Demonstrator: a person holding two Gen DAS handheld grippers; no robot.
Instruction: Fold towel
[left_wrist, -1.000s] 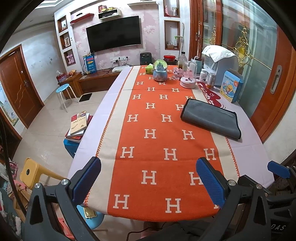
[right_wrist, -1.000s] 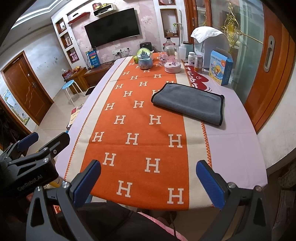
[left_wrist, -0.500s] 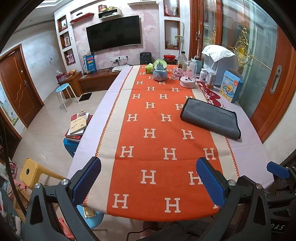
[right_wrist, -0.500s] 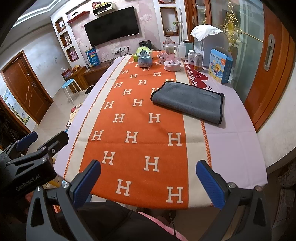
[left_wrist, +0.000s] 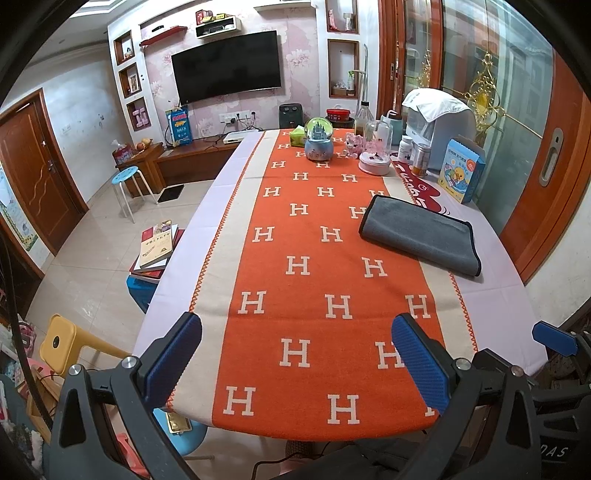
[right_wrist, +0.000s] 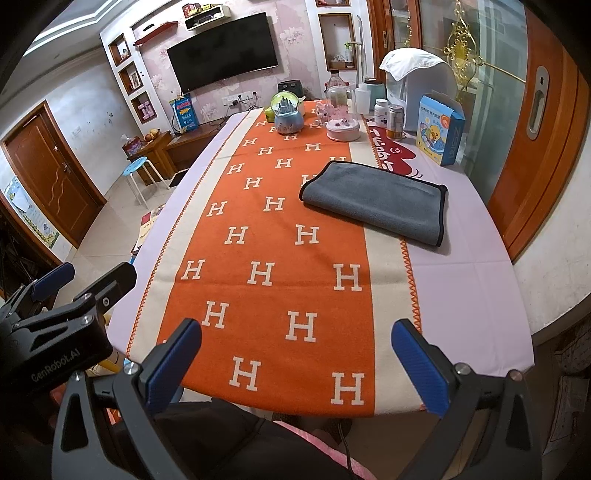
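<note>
- Left hand-held gripper (left_wrist: 295, 354) hangs wide open, holding nothing, at the tabletop's (left_wrist: 491, 295) near edge.
- Right hand-held gripper (right_wrist: 295, 354) likewise gapes empty.
- Folded grey towel (right_wrist: 376, 201) lies far right, well apart from both.

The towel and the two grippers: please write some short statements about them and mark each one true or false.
1. The towel is gray with a dark edge. True.
2. The towel lies spread out in one flat layer. False: it is already folded, with a doubled edge showing.
3. The left gripper holds a towel corner. False: its fingers stand wide apart, with nothing between them.
4. The right gripper is open, at the near table edge. True.
5. The towel lies wholly on the orange runner. False: it also reaches onto the lilac cloth.
</note>
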